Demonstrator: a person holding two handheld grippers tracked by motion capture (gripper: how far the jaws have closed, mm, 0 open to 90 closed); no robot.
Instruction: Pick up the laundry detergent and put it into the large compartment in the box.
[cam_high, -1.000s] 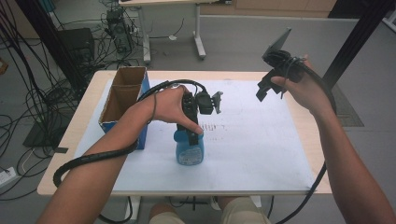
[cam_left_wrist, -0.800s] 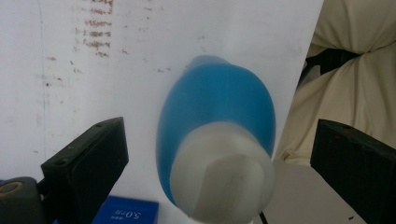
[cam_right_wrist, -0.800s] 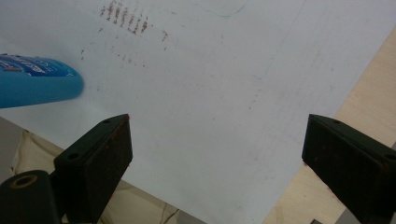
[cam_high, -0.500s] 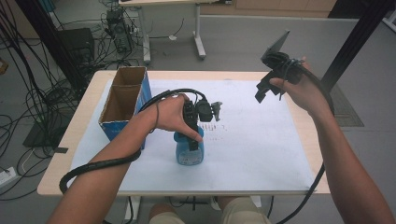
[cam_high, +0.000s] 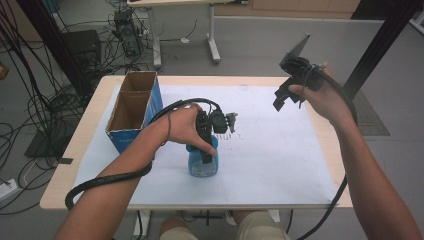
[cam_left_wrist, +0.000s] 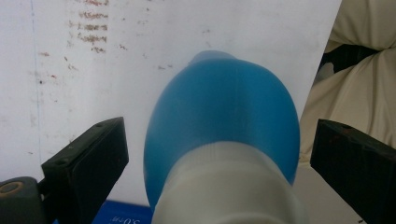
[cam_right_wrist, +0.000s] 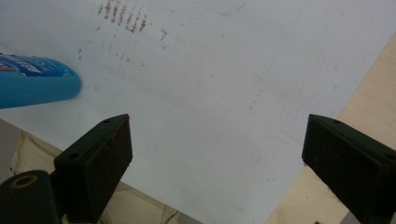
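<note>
The blue bottle (cam_left_wrist: 223, 140) is blurred, its base seemingly hidden underneath.

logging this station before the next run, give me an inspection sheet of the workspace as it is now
surface: wooden table under a white sheet with faint reddish marks.
job's things: blue bottle upright on the sheet, white cap toward the camera in the left gripper view.
clutter: open cardboard box, blue sides, at the table's left; contents can't be made out.
grippers: left gripper open, jaws either side of the bottle, not touching; right gripper open, raised above the far right of the table.
cables: black cable trails along the left forearm; more lie on the floor, left.
surroundings: grey floor, another table's legs behind.
</note>
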